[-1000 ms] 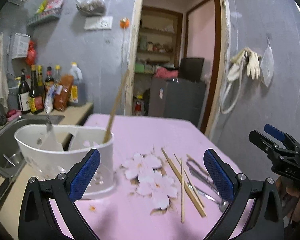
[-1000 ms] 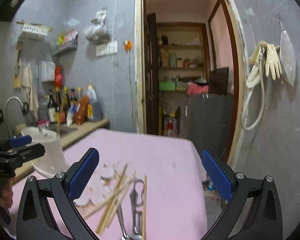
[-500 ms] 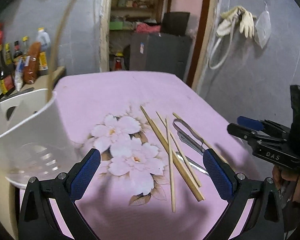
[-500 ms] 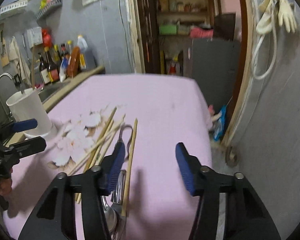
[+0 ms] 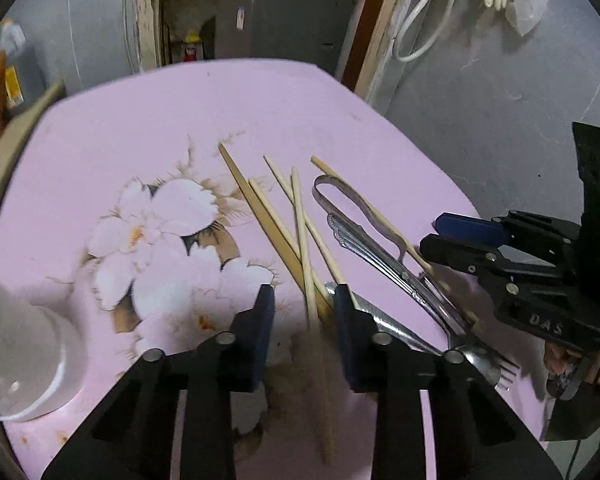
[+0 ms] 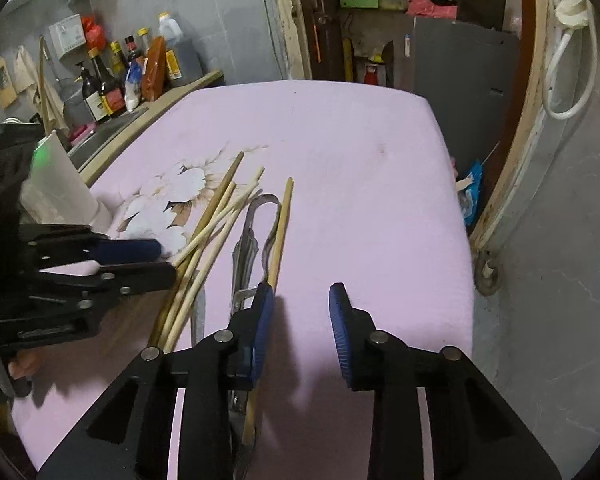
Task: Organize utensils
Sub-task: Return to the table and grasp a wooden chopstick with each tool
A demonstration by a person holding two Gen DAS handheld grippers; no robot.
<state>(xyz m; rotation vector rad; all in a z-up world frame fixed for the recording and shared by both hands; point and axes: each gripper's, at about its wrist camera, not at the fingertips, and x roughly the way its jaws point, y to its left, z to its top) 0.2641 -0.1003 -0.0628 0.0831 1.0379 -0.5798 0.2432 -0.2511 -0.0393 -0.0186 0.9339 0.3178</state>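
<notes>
The left hand-held gripper [image 5: 304, 300], jaws just narrowing but pinching nothing, straddles a chopstick [image 5: 306, 256] on the pink desk [image 5: 140, 128], which runs toward twelve o'clock. The right hand-held gripper [image 6: 300, 300], also narrowing, is empty, with the utensils at its ten o'clock.

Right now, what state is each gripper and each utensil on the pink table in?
left gripper: open, jaws just been closing, one chopstick between them, not pinched.
right gripper: open, jaws just been closing, nothing between them.
chopsticks: loose, lying crossed on the table.
tongs: lying flat beside the chopsticks.
fork: lying flat.
white holder: standing upright.
</notes>
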